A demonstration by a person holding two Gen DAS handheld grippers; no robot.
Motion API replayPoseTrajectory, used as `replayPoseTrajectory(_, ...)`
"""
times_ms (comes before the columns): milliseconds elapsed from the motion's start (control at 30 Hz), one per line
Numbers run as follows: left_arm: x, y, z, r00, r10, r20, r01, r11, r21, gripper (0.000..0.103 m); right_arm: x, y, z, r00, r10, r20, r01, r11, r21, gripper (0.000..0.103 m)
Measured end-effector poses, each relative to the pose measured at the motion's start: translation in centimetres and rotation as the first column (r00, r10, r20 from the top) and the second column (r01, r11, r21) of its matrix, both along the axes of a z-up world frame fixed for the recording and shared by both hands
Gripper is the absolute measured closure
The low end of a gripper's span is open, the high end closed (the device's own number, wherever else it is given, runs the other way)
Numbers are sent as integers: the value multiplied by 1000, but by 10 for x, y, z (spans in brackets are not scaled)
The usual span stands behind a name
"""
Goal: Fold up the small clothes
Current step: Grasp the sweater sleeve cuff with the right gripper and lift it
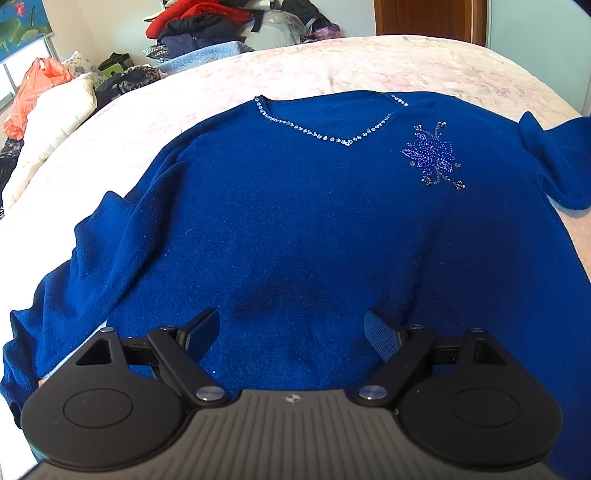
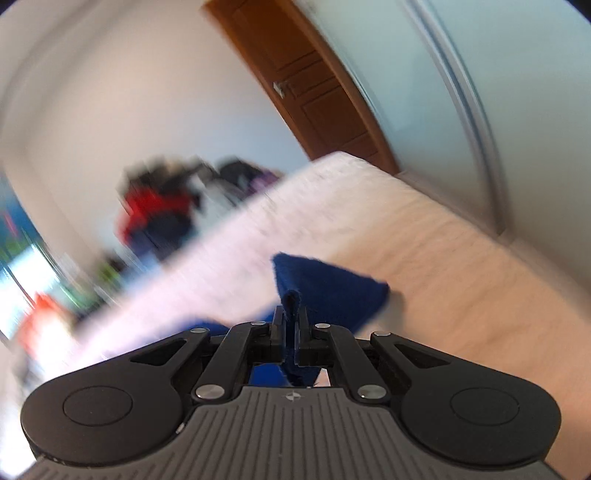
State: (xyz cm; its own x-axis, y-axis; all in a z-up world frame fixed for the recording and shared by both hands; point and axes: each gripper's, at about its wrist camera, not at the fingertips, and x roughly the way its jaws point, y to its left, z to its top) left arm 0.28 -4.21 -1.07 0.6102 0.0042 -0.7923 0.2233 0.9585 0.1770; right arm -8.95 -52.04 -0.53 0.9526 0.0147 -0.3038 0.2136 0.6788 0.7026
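A royal-blue sweater [image 1: 295, 221] with a beaded V-neck and a beaded flower on the chest lies front up on the pale bedspread [image 1: 406, 70]. Its sleeves spread to the lower left and the upper right. My left gripper [image 1: 291, 332] hovers open over the lower body of the sweater, with nothing between its fingers. In the tilted, blurred right wrist view my right gripper [image 2: 291, 325] is shut on a fold of blue sweater fabric [image 2: 332, 291], which sticks up between the jaws above the bed.
A heap of red, dark and light-blue clothes [image 1: 199, 33] sits beyond the far edge of the bed. An orange plastic bag [image 1: 37, 92] and white bedding [image 1: 62, 118] lie at the left. A brown wooden door [image 2: 314, 92] stands behind the bed.
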Motion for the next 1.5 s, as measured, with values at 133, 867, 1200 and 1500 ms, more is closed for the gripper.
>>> replayPoseTrajectory(133,1,3,0,1000,10,-3,-10,1000,-6,17,-33,-35,3,986,-26,165,-18,966,257,97)
replayPoseTrajectory(867,4,2,-2,1000,12,-20,-12,1000,-6,17,-41,-12,-50,831,-548,-97,532,833,-150,50)
replayPoseTrajectory(1200,5,4,-4,1000,18,-18,-18,1000,-3,17,7,-5,-128,859,-506,-78,510,829,228,45)
replayPoseTrajectory(1500,3,6,-3,1000,7,-19,-7,1000,-10,17,54,-48,-144,792,-604,-94,601,743,293,92)
